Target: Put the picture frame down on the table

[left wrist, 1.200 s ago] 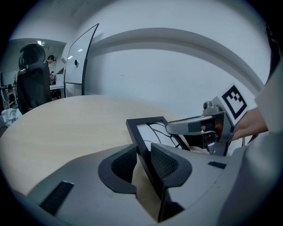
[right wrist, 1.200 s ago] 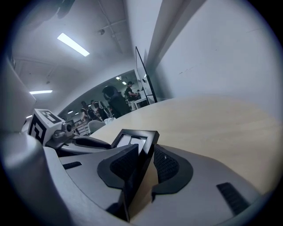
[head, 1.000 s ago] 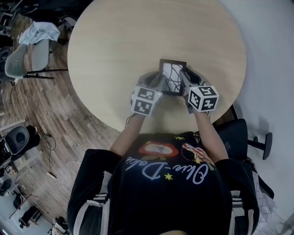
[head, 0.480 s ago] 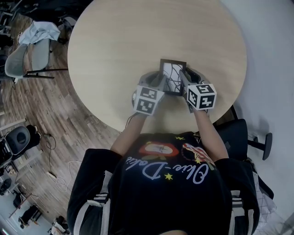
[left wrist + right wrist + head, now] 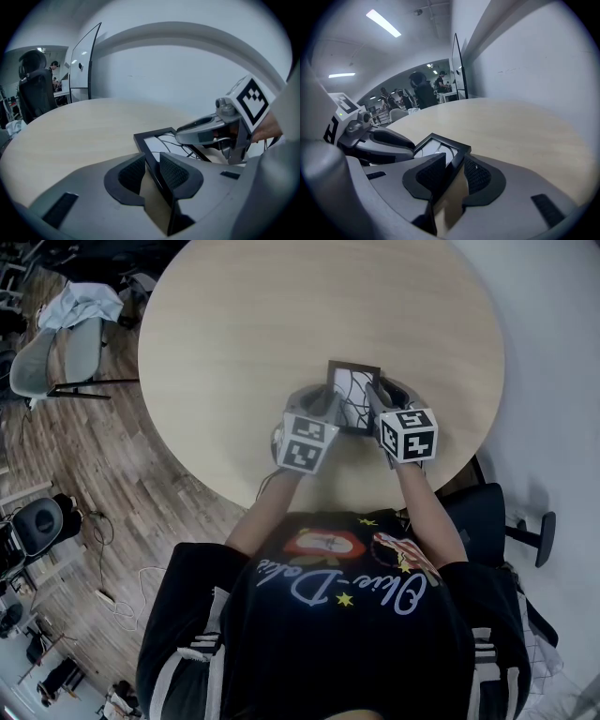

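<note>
Both grippers sit on the picture frame [image 5: 351,395], one per side, on the near right part of the round table [image 5: 281,315]. Left gripper [image 5: 151,165]: jaws apart, the frame's left bar runs between the pads with slack showing on the left pad side, so no real clamp. Right gripper [image 5: 453,165]: jaws have just been opening, the right bar lies between the pads, close against the left one with a gap to the other; reads as let go. Frame lies face up, far edge down on the wood. Can't tell if the near edge is fully down, since the gripper bodies cover it.

Judgement: placement is about done and the pull-out is what's left. Risks: the bars are inside both jaws, so backing out with a twist or lift could hook a bar and drag or tip the frame. One hand leaving ahead of the other would likely swing it askew. Dragging it nearward takes it toward the table rim, which is not far off. If the near edge is raised, it drops and the glass takes a knock.
</note>
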{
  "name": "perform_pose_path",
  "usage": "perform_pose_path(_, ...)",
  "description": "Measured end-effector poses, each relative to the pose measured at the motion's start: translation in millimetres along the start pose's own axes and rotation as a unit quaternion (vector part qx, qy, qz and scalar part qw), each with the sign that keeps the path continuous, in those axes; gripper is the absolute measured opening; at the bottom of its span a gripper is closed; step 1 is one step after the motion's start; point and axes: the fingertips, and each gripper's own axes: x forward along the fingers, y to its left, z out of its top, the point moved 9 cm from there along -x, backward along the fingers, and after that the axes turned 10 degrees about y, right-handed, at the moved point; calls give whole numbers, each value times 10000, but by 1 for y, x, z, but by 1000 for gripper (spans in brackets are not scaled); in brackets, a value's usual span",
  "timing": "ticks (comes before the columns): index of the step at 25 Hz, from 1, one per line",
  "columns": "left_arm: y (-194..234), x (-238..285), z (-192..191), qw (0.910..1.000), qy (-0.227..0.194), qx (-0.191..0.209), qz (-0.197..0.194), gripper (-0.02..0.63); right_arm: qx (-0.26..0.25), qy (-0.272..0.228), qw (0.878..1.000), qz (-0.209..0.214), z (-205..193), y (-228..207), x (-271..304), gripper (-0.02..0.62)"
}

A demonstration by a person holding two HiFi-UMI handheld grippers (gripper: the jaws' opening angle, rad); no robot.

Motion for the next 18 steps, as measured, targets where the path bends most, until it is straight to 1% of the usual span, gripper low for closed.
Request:
perform_pose_path(9, -1, -4, 2, 10000, -21, 52, 8, 90, -60, -60, 10000, -23, 0, 0, -1, 83)
perform_pose_path(10, -1, -4, 2, 9999, -35, 92, 37, 67, -62, -79, 9999, -25, 0, 0, -1, 83)
perform_pose_path(12, 1, -4, 1, 9999, -77, 128, 78, 61, -58, -115, 9999, -32, 1, 1, -2, 81)
perform_pose_path(15, 3, -6, 2, 9998, -152, 64, 105, 54, -55, -189, 9998, -56, 1, 0, -4, 71)
perform_pose_path(18, 3, -11, 4, 9994, -303, 79, 171, 30, -79, -283, 9995, -92, 2, 0, -7, 58)
